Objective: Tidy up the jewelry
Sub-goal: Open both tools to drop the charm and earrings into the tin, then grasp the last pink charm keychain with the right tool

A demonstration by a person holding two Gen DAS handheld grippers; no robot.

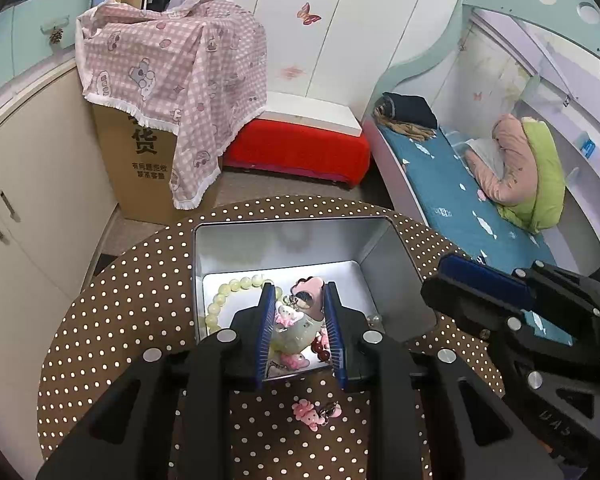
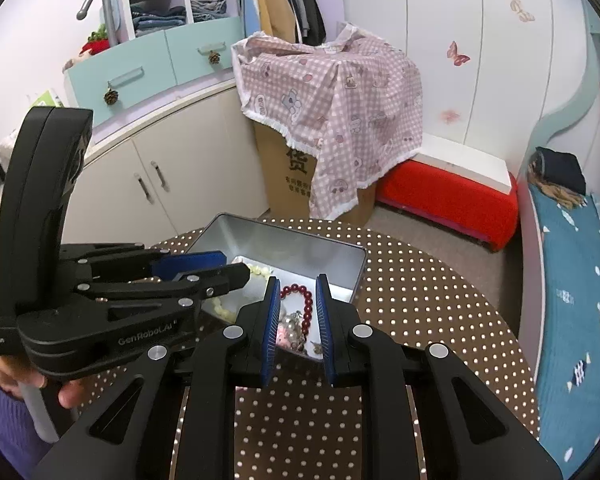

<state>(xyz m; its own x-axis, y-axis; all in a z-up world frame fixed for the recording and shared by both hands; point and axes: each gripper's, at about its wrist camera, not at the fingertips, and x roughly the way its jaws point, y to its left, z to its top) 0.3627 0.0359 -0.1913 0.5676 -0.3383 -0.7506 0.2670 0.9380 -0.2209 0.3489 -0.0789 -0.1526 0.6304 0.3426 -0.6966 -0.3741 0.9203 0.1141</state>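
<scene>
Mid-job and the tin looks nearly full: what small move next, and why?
Probably pull the left gripper back and lower it onto the pink charm. That charm lies outside the metal tin on the dotted tabletop, just below the open fingers, while the beaded bracelets and other charms already sit inside.

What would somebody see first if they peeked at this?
Probably the shiny metal tin on the spotty brown table, full of jewelry: a pale green bead bracelet at its left and a dark red bead bracelet. A little pink charm lies outside, just in front of the tin.
</scene>
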